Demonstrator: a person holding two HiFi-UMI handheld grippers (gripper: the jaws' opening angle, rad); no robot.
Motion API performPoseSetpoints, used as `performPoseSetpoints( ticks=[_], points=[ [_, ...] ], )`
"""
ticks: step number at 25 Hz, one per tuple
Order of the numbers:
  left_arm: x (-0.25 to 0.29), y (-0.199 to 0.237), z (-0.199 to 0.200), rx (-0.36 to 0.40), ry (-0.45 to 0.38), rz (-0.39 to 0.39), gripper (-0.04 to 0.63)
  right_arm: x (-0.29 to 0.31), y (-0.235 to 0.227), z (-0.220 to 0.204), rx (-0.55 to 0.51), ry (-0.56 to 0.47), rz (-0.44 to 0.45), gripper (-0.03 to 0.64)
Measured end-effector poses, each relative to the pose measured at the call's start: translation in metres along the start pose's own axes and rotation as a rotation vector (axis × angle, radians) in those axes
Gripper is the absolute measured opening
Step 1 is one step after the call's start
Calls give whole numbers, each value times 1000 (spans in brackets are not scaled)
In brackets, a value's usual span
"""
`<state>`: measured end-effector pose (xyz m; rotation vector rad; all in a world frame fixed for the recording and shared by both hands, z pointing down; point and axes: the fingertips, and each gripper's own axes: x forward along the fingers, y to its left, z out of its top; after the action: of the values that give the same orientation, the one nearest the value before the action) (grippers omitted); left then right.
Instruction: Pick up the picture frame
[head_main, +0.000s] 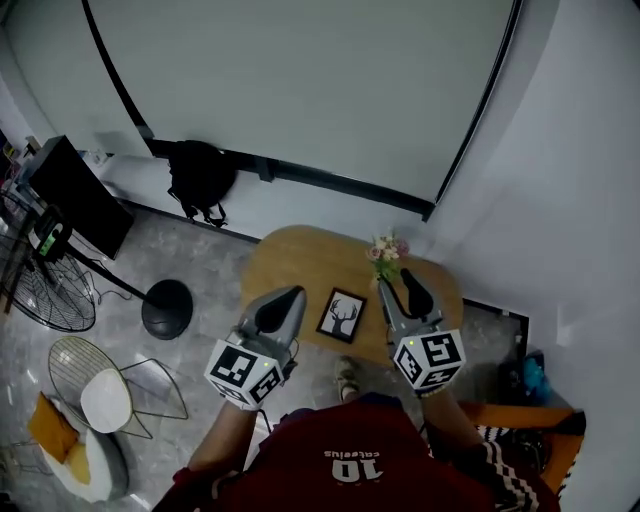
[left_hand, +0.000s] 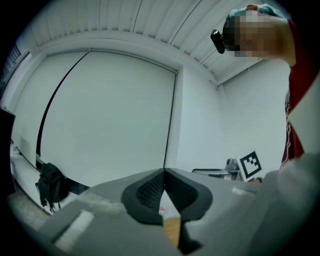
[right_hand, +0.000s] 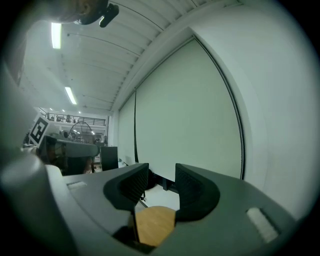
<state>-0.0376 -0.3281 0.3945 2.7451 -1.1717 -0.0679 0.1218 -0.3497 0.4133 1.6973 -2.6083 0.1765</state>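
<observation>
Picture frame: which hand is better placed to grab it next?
Probably right. The right tongs stand open and empty, while the left tongs are shut. Both flank the frame on the table about equally.

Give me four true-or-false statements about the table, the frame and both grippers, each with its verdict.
1. The picture frame is on the wooden table. True.
2. The right gripper grips the frame. False: its jaws stand apart with nothing between them.
3. The left gripper has its jaw tips together. True.
4. In the head view, the flowers stand to the left of the frame. False: they stand to its right, farther back on the table.
</observation>
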Motion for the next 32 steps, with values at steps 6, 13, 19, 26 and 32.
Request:
performPoseSetpoints(
  ticks=[6, 13, 19, 26, 32],
  points=[
    [13, 16, -21, -1, 43, 27, 3, 24, -20, -47, 6, 63, -41, 153],
    [24, 33, -45, -5, 72, 49, 3, 44, -49, -149, 89, 207, -110, 153],
    [39, 50, -74, -21, 110, 64, 3, 55, -70, -232, 108, 271, -214, 152],
    [61, 60, -94, -27, 144, 61, 3, 69, -87, -349, 200, 442, -285, 149],
    [76, 73, -112, -11, 198, 65, 3, 87, -105, -437, 223, 566, -317, 140]
  ],
)
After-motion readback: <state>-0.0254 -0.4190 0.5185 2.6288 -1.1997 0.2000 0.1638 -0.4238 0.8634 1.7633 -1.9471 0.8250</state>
